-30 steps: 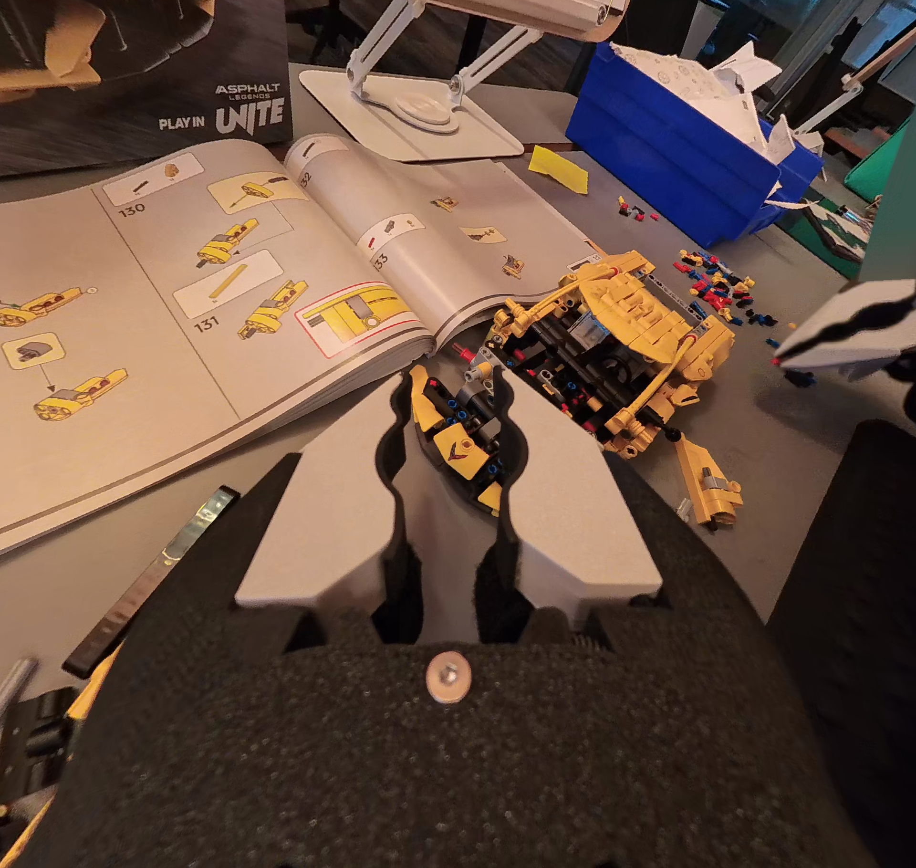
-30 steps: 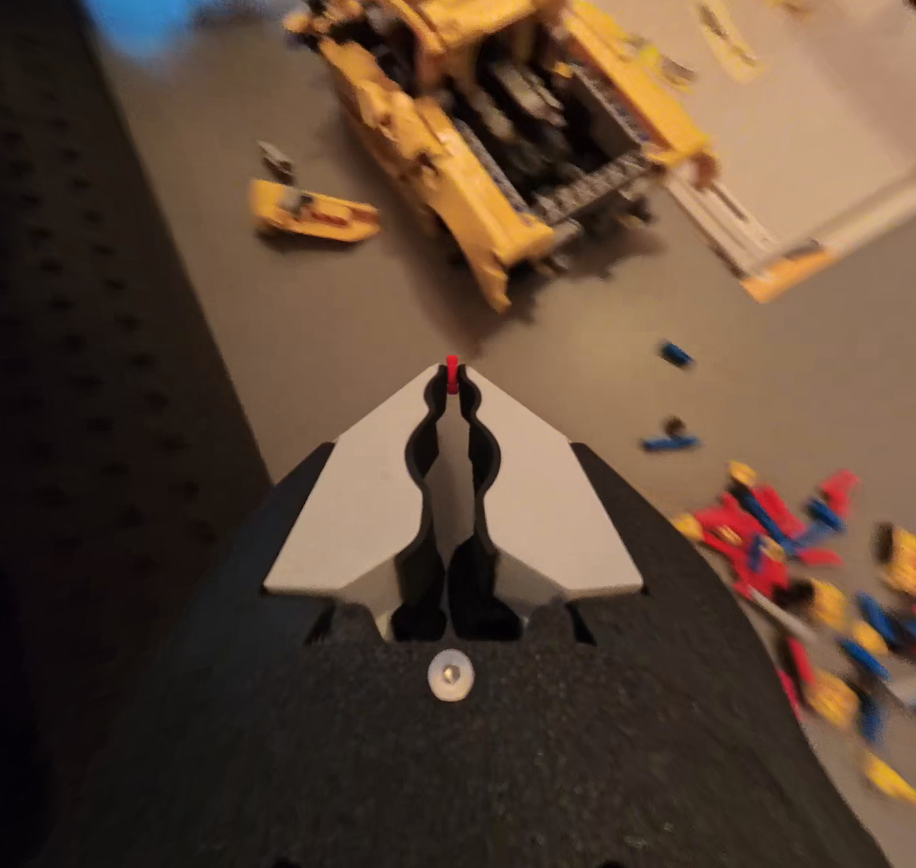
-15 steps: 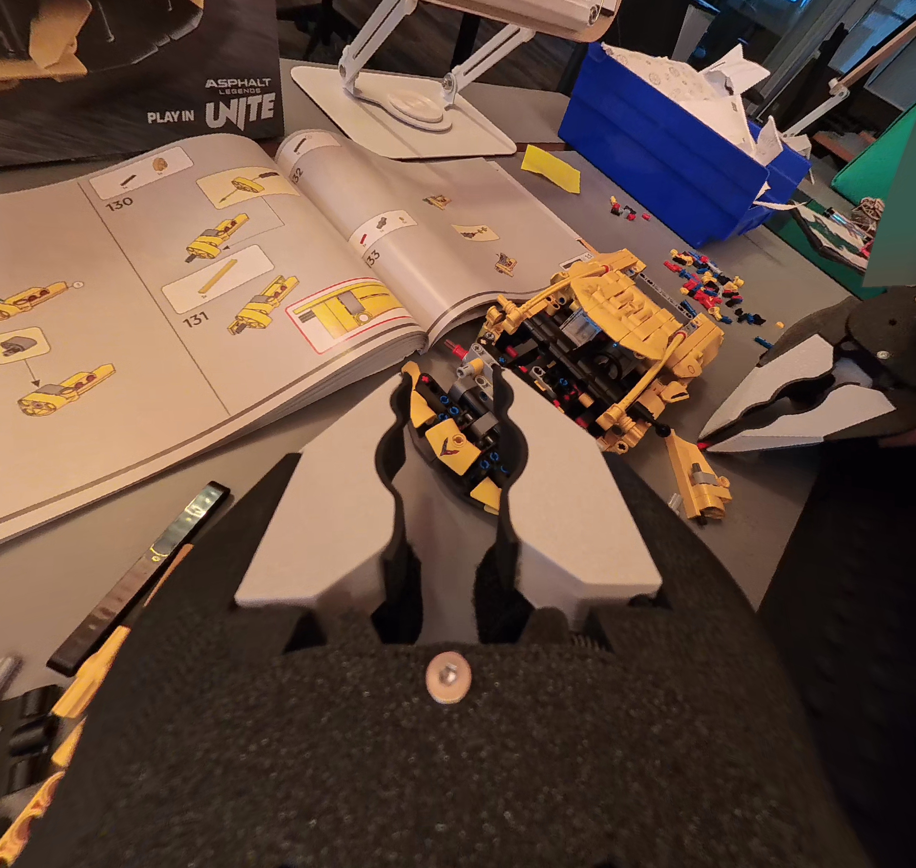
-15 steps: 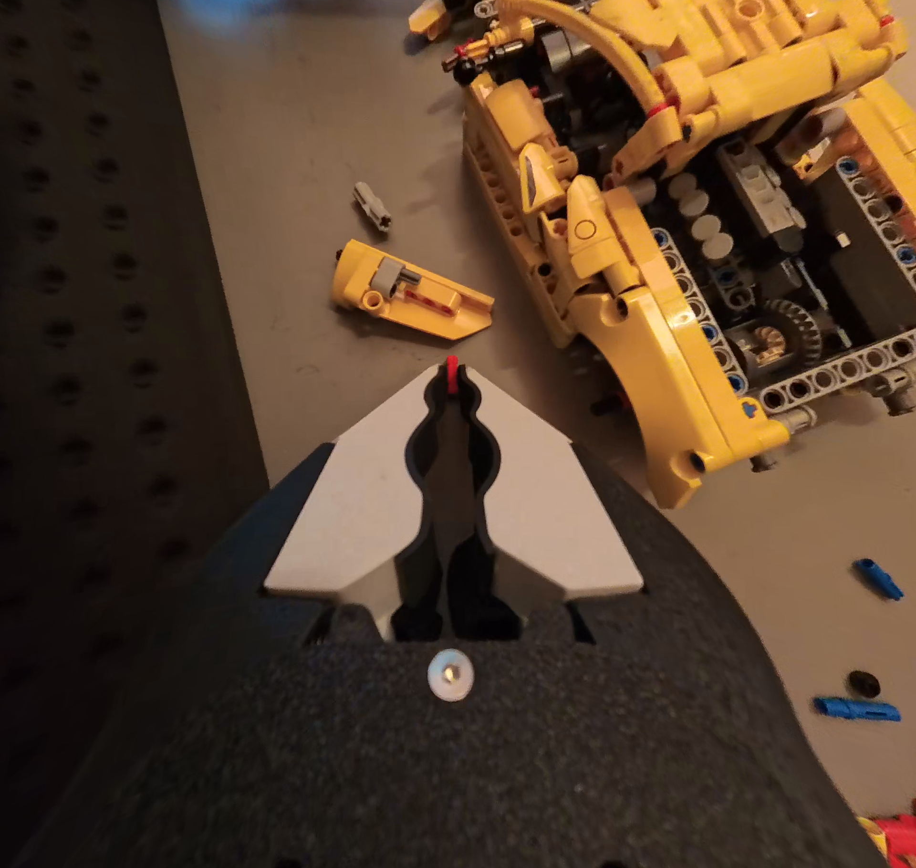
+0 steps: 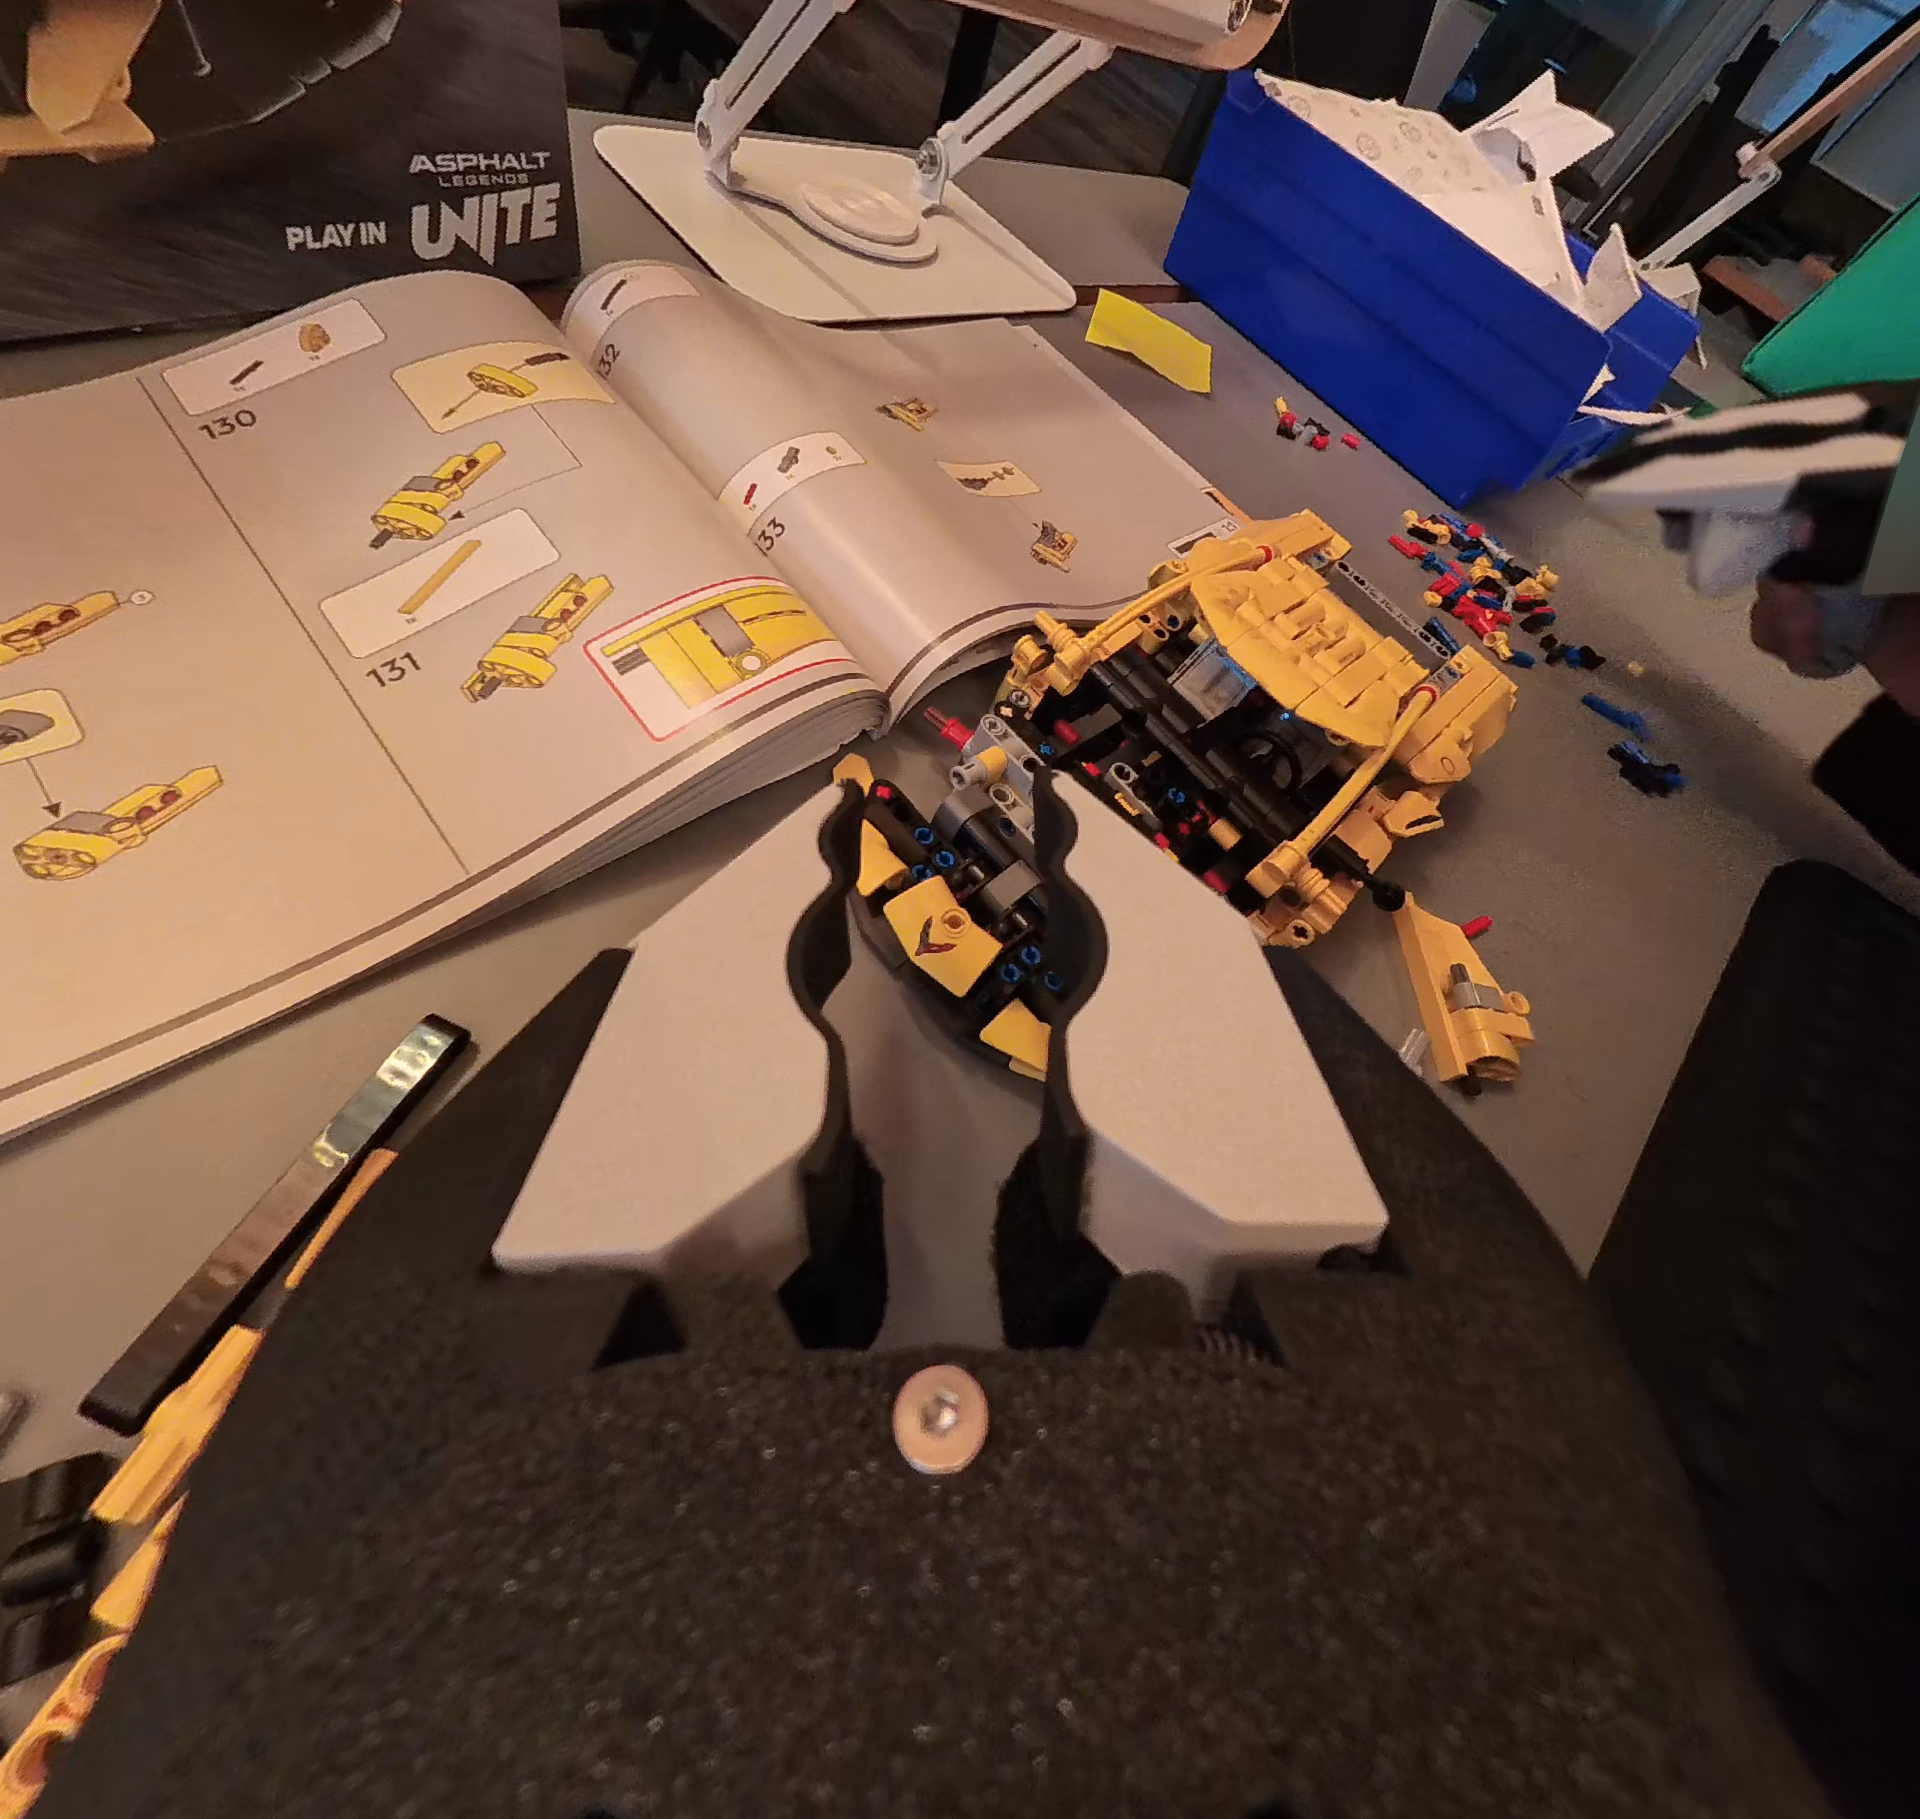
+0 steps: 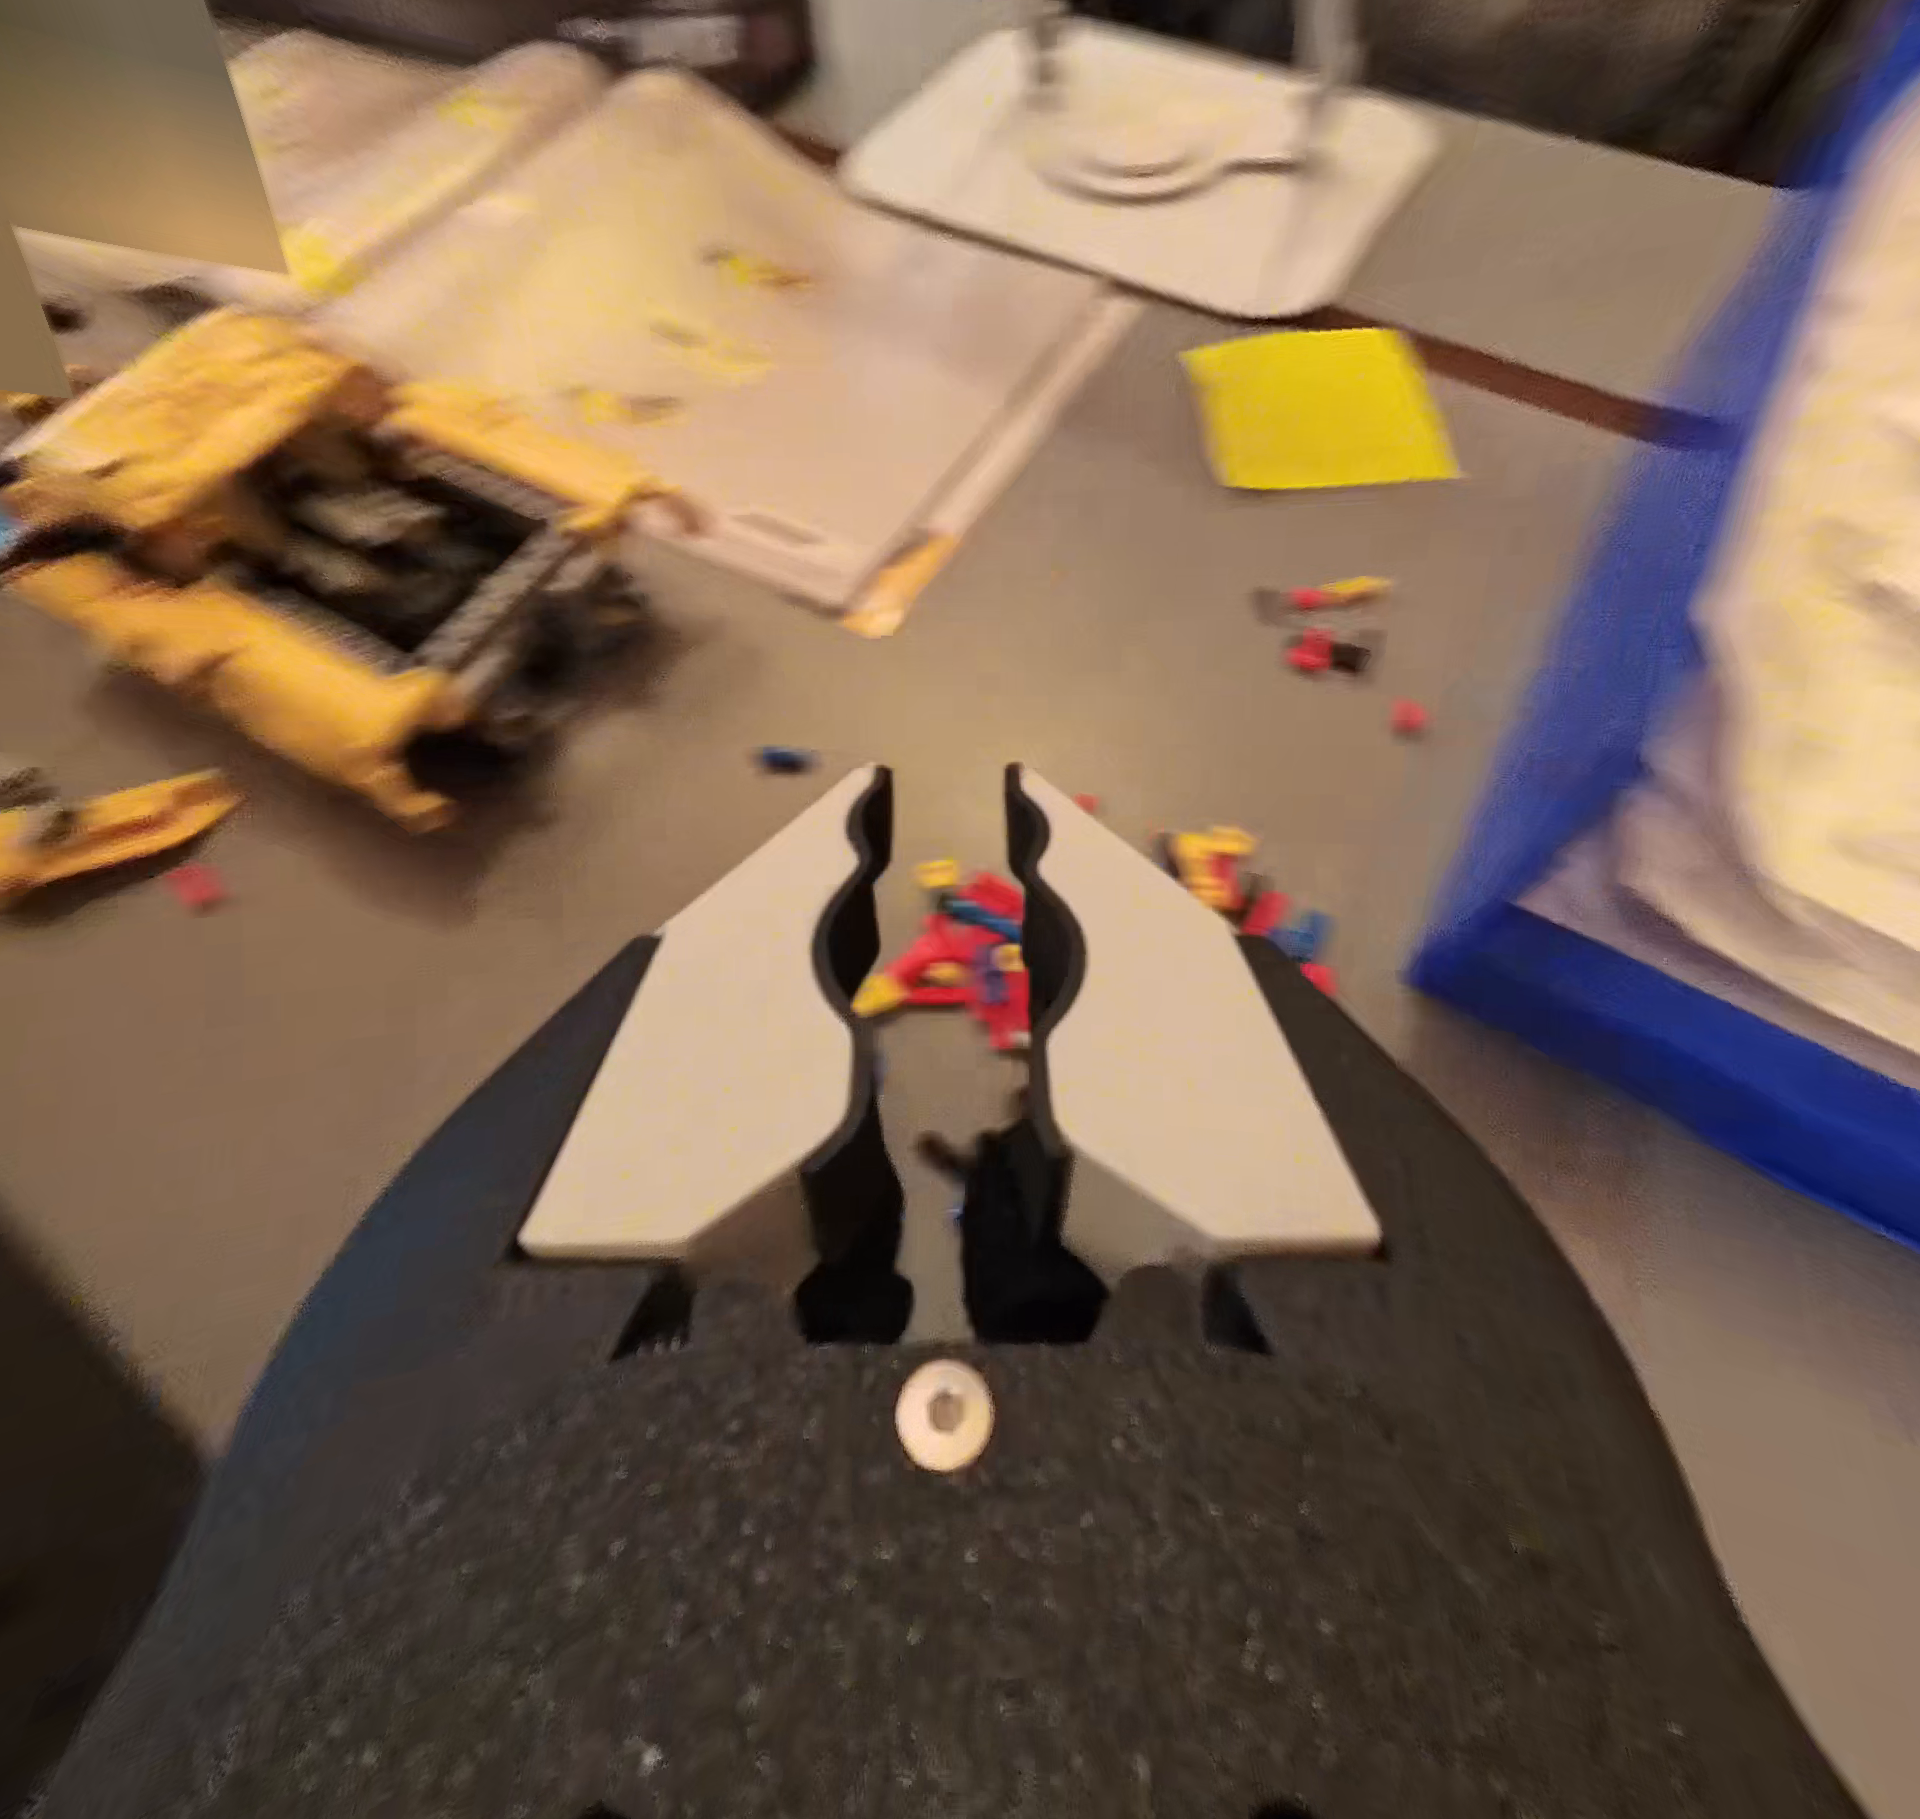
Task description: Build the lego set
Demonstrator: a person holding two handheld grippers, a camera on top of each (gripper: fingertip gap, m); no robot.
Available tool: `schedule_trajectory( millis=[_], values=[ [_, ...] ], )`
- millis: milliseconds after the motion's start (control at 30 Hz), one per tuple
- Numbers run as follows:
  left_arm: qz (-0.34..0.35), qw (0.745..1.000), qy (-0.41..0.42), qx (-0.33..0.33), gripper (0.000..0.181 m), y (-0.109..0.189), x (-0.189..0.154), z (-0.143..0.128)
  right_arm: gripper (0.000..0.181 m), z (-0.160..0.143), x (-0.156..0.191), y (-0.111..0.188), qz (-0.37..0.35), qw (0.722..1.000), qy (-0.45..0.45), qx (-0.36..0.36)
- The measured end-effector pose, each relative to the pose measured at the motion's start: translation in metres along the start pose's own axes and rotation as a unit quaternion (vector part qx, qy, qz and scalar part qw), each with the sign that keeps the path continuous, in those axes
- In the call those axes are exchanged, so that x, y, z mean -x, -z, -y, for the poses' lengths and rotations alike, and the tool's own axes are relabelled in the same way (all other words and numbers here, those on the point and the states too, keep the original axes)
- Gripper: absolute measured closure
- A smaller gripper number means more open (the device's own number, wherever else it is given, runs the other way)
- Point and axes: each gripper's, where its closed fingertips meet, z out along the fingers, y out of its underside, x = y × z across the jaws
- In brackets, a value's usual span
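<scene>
On the left wrist view:
- changes: not much moved for this one. The right gripper [image 5: 1621, 481], which sat low by the car half a second ago, is now up at the right edge near the blue bin [image 5: 1382, 315], and it's blurry.
- left gripper [image 5: 940, 793]: clamped around a small yellow and black lego chunk [image 5: 951, 922], fingers pressing it from both sides, same hold as before.
- car model [image 5: 1247, 720]: half-built yellow car on the grey table [image 5: 1558, 938], just past the gripper's tips and a bit right, its far corner resting on the open instruction book [image 5: 468, 574].
- loose bit: a yellow panel piece [image 5: 1455, 990] lies right of the gripper, near the car's near end.
- spare parts [image 5: 1475, 585]: small red, blue and yellow heap between car and bin.

Over on the right wrist view (smeared, mid-swing):
- changes: the tiny red pin pinched at the tips earlier is gone, and the view went from looking down at the car to looking across the table.
- right gripper [image 6: 945, 782]: fingers spread, nothing between them.
- car model [image 6: 291, 554]: off to the left, well apart from the tips.
- spare parts [image 6: 977, 938]: heap sits right under the gap.
- bin [image 6: 1558, 834]: close on the right, with a yellow sticky note [image 6: 1320, 408] farther back.
</scene>
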Motion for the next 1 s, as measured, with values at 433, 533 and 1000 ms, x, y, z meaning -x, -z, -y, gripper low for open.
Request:
schedule_trajectory(
  millis=[433,533,1000],
  values=[
    [-0.001,1.000,0.000,0.001,0.149,-0.001,0.000,0.000,0.157,-0.041,-0.073,0.024,-0.107,0.989,-0.092,0.048],
    [-0.003,1.000,0.001,0.001,0.149,-0.001,-0.001,0.000,0.156,-0.074,-0.076,0.050,-0.115,0.984,-0.115,0.072],
    [0.007,1.000,-0.015,0.007,0.149,-0.002,-0.002,-0.004,0.157,-0.076,-0.034,0.025,-0.074,0.992,-0.082,0.057]
  ],
)
